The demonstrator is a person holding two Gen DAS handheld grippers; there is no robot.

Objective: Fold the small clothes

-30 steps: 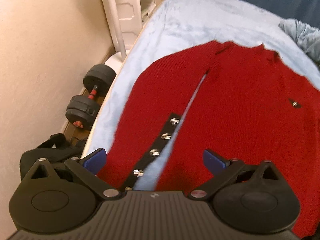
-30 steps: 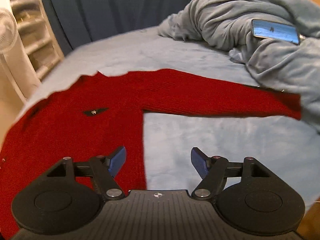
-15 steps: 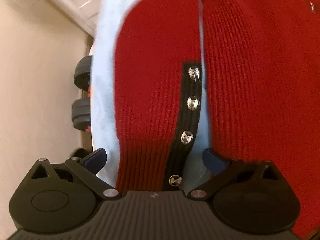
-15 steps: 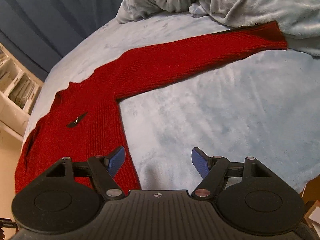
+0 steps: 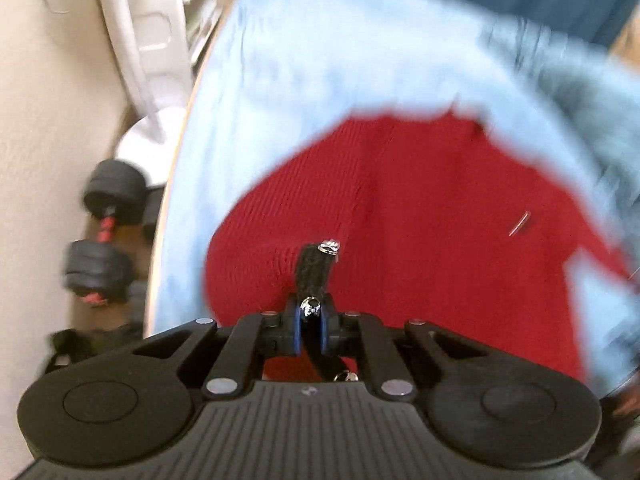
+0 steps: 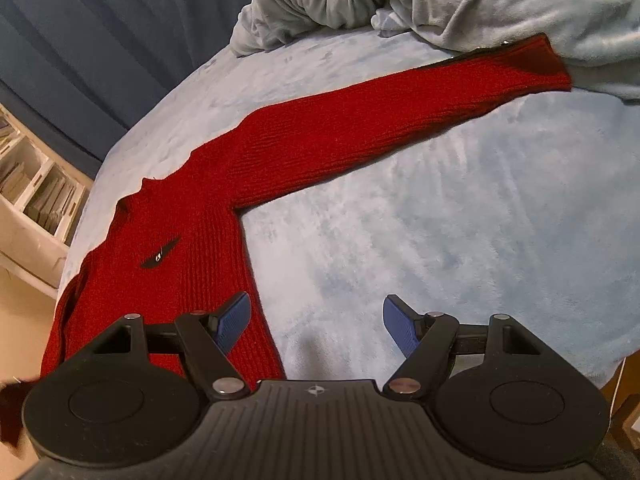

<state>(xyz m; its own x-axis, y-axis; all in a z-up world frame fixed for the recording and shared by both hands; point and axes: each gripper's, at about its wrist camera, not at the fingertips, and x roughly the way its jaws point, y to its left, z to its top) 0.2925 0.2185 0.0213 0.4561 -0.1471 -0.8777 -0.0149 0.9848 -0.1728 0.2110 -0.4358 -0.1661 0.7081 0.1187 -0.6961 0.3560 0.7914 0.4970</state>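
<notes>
Sweater [image 6: 192, 240]: left gripper [image 5: 308, 330] pinches only its black cuff strip [image 5: 314, 270], so a quick lift could slip. Right gripper [image 6: 316, 326] gapes, empty; the far sleeve [image 6: 400, 120] may drag.

Soft indoor light; left-view motion blur

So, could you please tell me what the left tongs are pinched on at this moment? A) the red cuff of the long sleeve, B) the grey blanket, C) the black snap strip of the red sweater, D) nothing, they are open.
C: the left tongs are shut on the black snap strip of the red sweater, with a silver snap showing between the pads.
</notes>
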